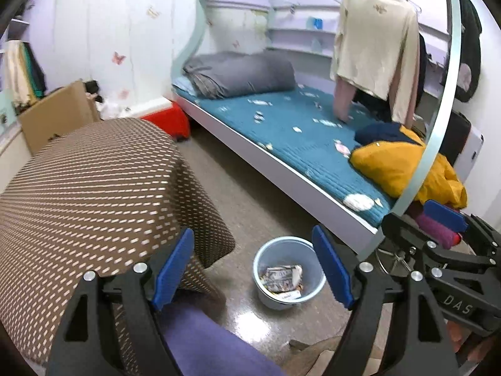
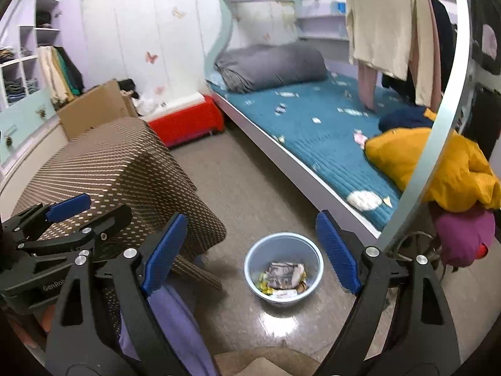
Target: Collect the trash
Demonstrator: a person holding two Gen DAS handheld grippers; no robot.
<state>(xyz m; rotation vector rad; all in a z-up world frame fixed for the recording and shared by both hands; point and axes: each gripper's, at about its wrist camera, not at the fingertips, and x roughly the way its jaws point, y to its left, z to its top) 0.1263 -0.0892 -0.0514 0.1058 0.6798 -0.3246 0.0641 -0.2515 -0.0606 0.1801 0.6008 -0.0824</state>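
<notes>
A light blue bin (image 1: 288, 274) stands on the floor and holds several crumpled wrappers (image 1: 283, 277); it also shows in the right wrist view (image 2: 283, 268). Several scraps of trash lie scattered on the teal bed mattress (image 1: 281, 125), among them a crumpled white wad (image 1: 358, 201) near the front edge, also seen in the right wrist view (image 2: 364, 200). My left gripper (image 1: 260, 268) is open and empty above the bin. My right gripper (image 2: 253, 252) is open and empty, also above the bin. Each gripper shows beside the other in the other's view.
A table with a brown dotted cloth (image 1: 94, 188) stands to the left. A red box (image 2: 188, 120) and a cardboard box (image 2: 94, 106) sit by the wall. A yellow jacket (image 2: 438, 169), grey bedding (image 2: 269, 65) and hanging clothes (image 1: 375, 50) are on the bed.
</notes>
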